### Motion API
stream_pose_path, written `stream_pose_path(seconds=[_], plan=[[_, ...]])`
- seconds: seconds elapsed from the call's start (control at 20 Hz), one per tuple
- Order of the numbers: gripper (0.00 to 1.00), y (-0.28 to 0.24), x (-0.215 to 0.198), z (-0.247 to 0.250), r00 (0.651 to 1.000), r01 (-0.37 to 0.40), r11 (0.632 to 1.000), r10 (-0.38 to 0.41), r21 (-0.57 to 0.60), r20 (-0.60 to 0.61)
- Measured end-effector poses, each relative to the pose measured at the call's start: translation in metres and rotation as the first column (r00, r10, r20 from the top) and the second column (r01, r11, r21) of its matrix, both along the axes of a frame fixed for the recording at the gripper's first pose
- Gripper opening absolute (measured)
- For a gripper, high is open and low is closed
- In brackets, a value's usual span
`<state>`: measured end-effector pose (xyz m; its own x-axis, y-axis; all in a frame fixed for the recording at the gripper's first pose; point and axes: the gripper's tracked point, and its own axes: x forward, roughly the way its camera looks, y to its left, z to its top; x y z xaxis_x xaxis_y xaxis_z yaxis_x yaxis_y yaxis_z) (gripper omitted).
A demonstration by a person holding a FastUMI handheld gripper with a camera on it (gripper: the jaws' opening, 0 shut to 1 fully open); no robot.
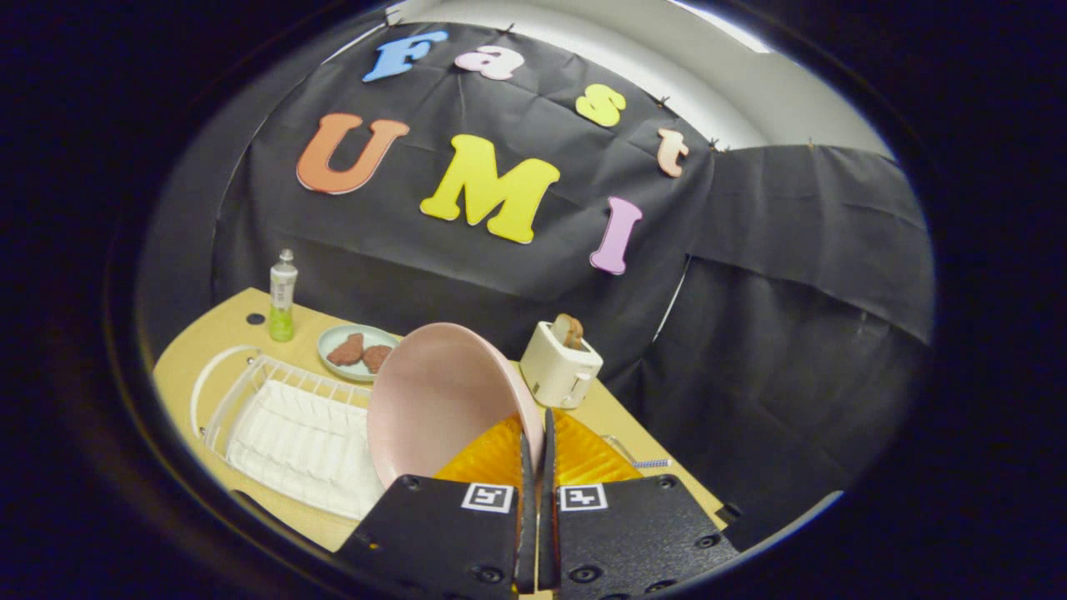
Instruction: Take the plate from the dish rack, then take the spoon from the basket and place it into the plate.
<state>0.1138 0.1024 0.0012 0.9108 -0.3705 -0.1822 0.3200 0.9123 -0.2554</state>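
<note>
My gripper [534, 435] is shut on the rim of a pink plate [438, 400], which stands tilted on edge, lifted above the table, its hollow face turned toward me. The white wire dish rack [288, 429] lies below and left of the plate, with a ribbed white mat in it. Just right of my fingers, a thin handle with a blue-striped end [646, 461] lies on the table; I cannot tell whether it is the spoon. The plate and my fingers hide what lies straight ahead.
A white toaster [560, 367] with a slice in it stands beyond the plate. A small blue-green dish [354, 337] with brown food and a bottle [283, 297] with green liquid stand at the table's far side. The wooden table [200, 333] ends near the cloth wall.
</note>
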Motion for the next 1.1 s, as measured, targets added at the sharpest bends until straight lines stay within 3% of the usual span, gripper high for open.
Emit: stream_pose_path(seconds=[0.15, 0.4, 0.65, 0.9, 1.1], plan=[[0.07, -0.017, -0.032, -0.022, 0.997, -0.077, 0.984, 0.080, 0.161, -0.011], [0.07, -0.029, -0.072, -0.075, 0.960, -0.204, 0.890, 0.263, 0.408, -0.094], [0.07, -0.042, -0.085, -0.140, 0.897, -0.218, 0.797, 0.392, 0.563, -0.207], [0.07, -0.065, -0.074, -0.196, 0.874, -0.169, 0.822, 0.380, 0.544, -0.302], [0.08, -0.071, -0.068, -0.212, 0.851, -0.142, 0.793, 0.403, 0.592, -0.336]])
